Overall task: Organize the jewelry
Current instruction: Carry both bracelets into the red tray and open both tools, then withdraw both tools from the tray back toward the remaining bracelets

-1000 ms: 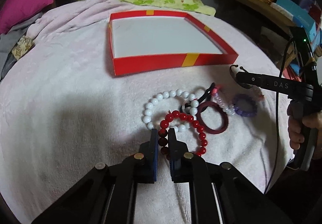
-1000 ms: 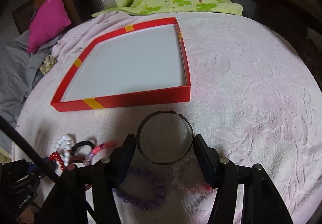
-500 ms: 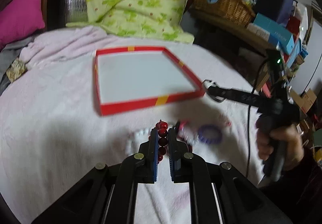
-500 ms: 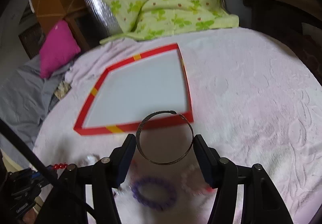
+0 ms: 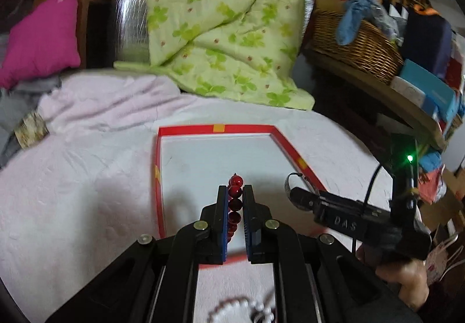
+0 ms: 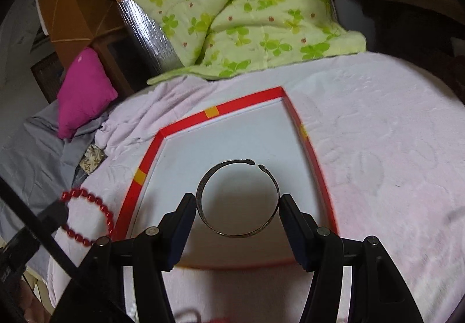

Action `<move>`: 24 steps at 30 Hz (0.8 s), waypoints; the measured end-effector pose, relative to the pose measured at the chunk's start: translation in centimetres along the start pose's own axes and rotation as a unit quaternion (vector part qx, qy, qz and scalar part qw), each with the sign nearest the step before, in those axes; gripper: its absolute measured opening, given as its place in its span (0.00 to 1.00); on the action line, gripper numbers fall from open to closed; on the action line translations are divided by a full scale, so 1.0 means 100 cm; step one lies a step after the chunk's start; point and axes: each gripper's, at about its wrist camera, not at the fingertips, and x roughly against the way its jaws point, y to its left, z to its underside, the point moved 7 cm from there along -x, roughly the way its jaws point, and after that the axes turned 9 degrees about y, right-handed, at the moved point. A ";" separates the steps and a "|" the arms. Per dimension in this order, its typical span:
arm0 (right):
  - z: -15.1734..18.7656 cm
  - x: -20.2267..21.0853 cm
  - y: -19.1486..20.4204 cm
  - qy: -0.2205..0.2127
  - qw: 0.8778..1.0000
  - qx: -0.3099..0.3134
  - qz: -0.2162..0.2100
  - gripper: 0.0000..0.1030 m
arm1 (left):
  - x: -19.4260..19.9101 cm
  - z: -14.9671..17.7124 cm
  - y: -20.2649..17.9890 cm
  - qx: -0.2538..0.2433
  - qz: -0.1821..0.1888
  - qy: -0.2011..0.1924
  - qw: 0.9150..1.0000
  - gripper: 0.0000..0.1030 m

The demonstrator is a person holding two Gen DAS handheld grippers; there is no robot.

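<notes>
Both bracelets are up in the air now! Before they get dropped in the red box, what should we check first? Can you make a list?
1. Left gripper pinching the red bead bracelet: ok.
2. Right gripper clamping the metal bangle by its sides: ok.
3. Red box open, white floor bare where it shows: ok.
4. Bangle hanging over the box floor: ok.
5. Red beads over the box: cannot tell; the right wrist view shows most of the loop outside the box's left wall.
6. Grippers apart from each other: ok.

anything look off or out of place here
Nothing stands out. The left gripper is shut on the red bead bracelet, the right gripper clamps the open metal bangle, both over the red tray, whose floor is bare and undamaged.
</notes>
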 end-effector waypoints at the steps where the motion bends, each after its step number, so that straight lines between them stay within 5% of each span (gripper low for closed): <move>1: -0.002 -0.007 0.001 0.005 1.000 0.001 0.001 0.60 | -0.010 -0.002 0.003 0.006 0.001 0.006 1.000 0.09; 8: -0.010 -0.037 -0.011 0.029 0.999 -0.019 0.012 0.62 | -0.052 0.005 0.020 0.027 -0.035 0.032 0.999 0.09; 11: -0.013 -0.038 -0.018 0.035 0.999 -0.036 0.015 0.77 | -0.059 0.013 0.018 0.024 -0.049 0.048 0.997 0.13; 15: -0.014 -0.026 -0.021 0.025 0.999 -0.046 0.000 0.77 | -0.047 0.018 0.008 -0.019 -0.105 0.039 0.994 0.53; 24: -0.004 0.035 -0.025 0.000 0.999 -0.037 -0.001 0.77 | 0.005 0.032 -0.014 -0.066 -0.158 0.011 0.985 0.55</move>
